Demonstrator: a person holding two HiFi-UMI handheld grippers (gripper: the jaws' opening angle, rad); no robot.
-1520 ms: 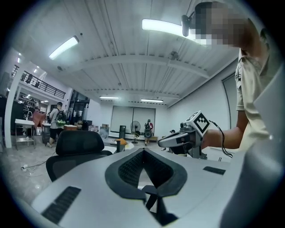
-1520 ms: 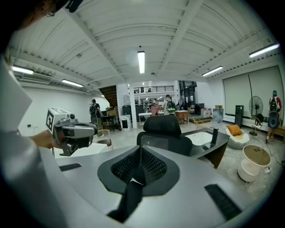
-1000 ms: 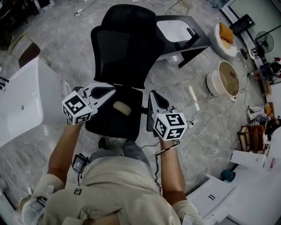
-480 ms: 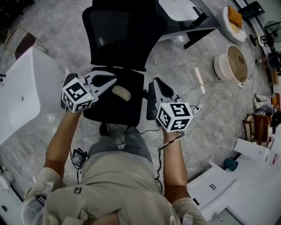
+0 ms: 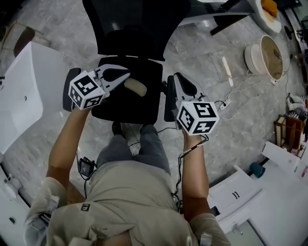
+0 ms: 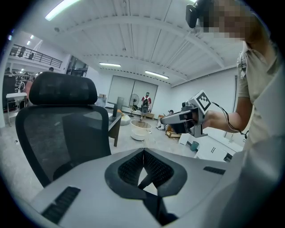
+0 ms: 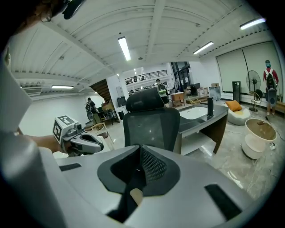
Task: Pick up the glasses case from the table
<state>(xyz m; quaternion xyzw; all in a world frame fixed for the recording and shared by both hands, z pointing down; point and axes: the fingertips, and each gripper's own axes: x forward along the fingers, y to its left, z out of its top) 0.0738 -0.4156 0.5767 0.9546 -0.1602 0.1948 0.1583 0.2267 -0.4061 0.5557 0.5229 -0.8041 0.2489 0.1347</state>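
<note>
A beige oblong glasses case [image 5: 135, 87] lies on the seat of a black mesh office chair [image 5: 144, 103], not on a table. My left gripper [image 5: 126, 73] hovers over the seat's left side, its tips just above and left of the case; its jaws are shut and empty. My right gripper [image 5: 177, 77] hangs at the seat's right edge with its jaws together, holding nothing. In the left gripper view the closed pads [image 6: 143, 153] meet in a line and the right gripper [image 6: 165, 118] shows beyond. The right gripper view shows its closed pads [image 7: 141, 151] facing the chair back [image 7: 149, 124].
A white table [image 5: 29, 96] stands at the left. A white desk with a dark frame [image 5: 226, 9] is behind the chair. Two round tubs [image 5: 267, 57] and cables [image 5: 236, 103] lie on the floor at right. White panels [image 5: 284, 202] fill the lower right.
Both grippers have come down toward the chair seat. The chair has slid up the head view, and the left tips are nearer the case.
</note>
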